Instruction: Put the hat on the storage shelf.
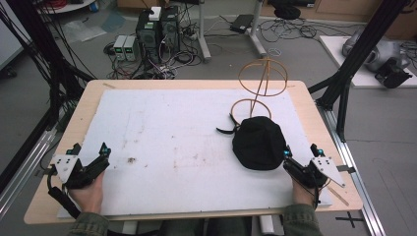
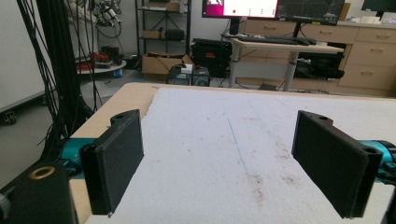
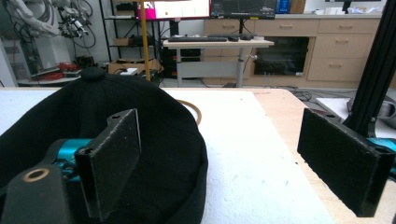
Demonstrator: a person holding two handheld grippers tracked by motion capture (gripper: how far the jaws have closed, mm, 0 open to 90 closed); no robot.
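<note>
The wide wooden table (image 1: 305, 105) carries a white foam mat (image 1: 172, 128), and on its right half lies the black fabric baseball cap (image 1: 259, 142), crown up, just in front of the thin wooden hat stand (image 1: 262, 81) with its ring base and hoop top. My guess is that I am about to lift that cap toward the stand.

My right gripper (image 1: 301, 156) sits at the cap's near right edge with its jaws spread wide. In the right gripper view the cap (image 3: 154, 135) rises behind one pad (image 3: 112, 158) while the other pad (image 3: 345, 158) hangs over bare mat, so nothing is pinched. If I close from here I may catch only a fold of soft cloth, and the cap could slip or sag on the way up.

The stand looks light. A clumsy swing could knock it over or push it off the far edge.

My left gripper (image 1: 91, 156) rests released over the mat's near left part, well apart from everything. The loose strap (image 1: 227, 129) could snag on the stand's base.
</note>
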